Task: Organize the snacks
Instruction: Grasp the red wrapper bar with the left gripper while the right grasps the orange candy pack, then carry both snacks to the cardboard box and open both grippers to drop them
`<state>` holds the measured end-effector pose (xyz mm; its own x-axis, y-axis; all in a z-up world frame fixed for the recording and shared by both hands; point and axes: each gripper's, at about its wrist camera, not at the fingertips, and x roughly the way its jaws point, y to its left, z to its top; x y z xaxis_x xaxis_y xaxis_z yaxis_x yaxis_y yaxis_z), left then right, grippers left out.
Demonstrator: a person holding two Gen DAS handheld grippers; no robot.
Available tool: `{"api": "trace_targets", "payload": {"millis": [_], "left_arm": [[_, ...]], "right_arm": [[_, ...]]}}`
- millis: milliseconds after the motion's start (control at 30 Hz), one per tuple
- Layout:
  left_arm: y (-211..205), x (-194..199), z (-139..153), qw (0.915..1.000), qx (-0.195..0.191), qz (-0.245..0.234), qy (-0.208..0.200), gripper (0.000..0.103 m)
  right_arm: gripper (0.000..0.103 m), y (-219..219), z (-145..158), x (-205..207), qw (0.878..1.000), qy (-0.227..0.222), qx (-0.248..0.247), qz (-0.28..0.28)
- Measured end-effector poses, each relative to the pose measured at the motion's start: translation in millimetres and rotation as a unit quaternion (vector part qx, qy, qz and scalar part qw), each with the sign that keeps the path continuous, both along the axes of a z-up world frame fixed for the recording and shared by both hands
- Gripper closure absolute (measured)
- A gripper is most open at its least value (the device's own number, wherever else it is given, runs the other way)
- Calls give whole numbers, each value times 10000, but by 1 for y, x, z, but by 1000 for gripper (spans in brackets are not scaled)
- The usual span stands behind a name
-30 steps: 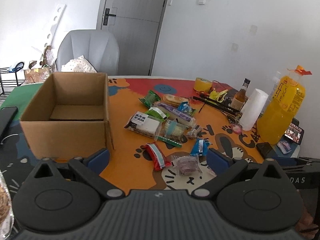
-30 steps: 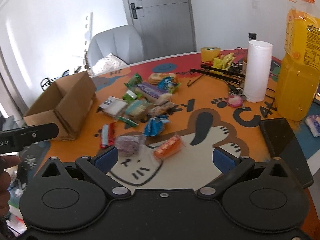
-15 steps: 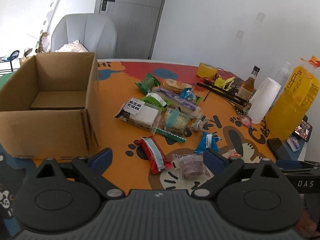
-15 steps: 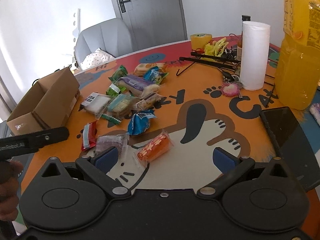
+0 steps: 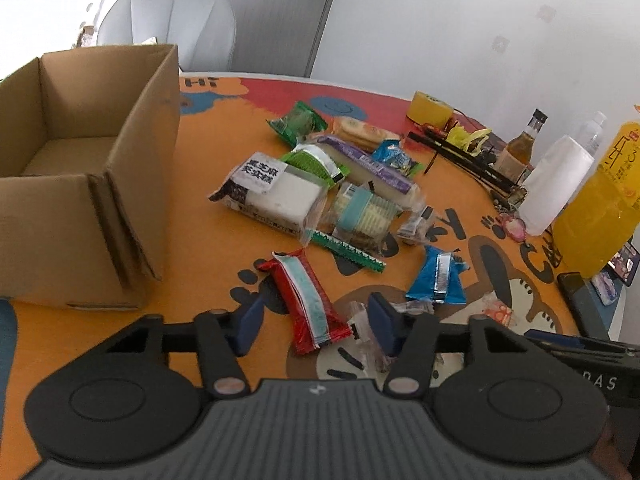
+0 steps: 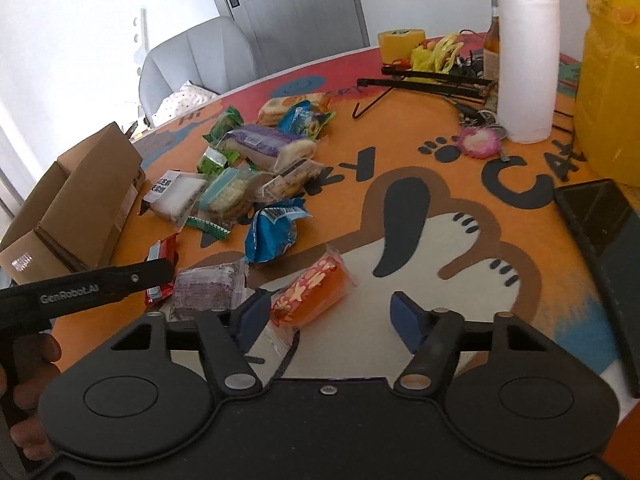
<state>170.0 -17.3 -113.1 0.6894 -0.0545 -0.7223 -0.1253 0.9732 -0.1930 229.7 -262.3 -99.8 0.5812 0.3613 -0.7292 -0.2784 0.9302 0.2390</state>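
The counter (image 5: 208, 248) carries an open box (image 5: 80, 184) at nine o'clock and loose snacks (image 5: 320, 192) at twelve. My left gripper (image 5: 316, 322), jaws just narrowing, straddles the red pack (image 5: 308, 300) without pressing. My right gripper (image 6: 328, 316), jaws also narrowing, flanks the orange pack (image 6: 316, 292).

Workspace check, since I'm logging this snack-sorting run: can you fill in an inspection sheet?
Surface: cartoon-print table, crowded.
Job's things: wrapped snacks loose; cardboard box open, no snacks seen inside.
Clutter: paper roll, orange drink jug, tape roll, brown bottle.
Grippers: left gripper jaws have just been closing around the red snack; right gripper jaws likewise closing, orange snack by one pad; neither gripped.
Cables: nothing seen.
Surroundings: grey chair, door, white walls.
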Motion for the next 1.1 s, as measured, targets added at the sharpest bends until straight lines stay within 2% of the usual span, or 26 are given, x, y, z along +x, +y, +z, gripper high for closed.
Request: {"api": "trace_targets", "payload": {"millis": [167,333,433,500,567,833,933,1000,1100], "left_arm": [[0,4,-5,10000,16,32,5,60],[-2,5,-4,9999,67,62,-50,71],[-6,7,-3,9999,78,50,-87,73],[-12,8,-3,9997,230,-7,-89,73],[-18,10,-2,9989,453,-120,-44,72],[-19,10,0,9990,445,-89,-33,73],[-17,7,-1,9992,390,-41,-75,81],[-14,5,0,9995,302,-24,-81,84],[-12,-2,4,9995,241,-16,-198,84]], "right_arm": [[40,9,-2,3,10000,-34,-15,69],[46,18,-3,6,9998,-95,-76,124],[56,22,-3,6,9995,-197,-231,123],[65,21,-3,6,9991,-238,-317,125],[68,15,-3,7,9994,-198,-273,104],[66,8,-2,0,9984,-219,-520,-5],[73,8,-2,-4,9985,-260,-489,50],[84,4,0,-4,9986,-297,-432,-63],[85,-1,9,-2,9983,-447,-352,-148]]}}
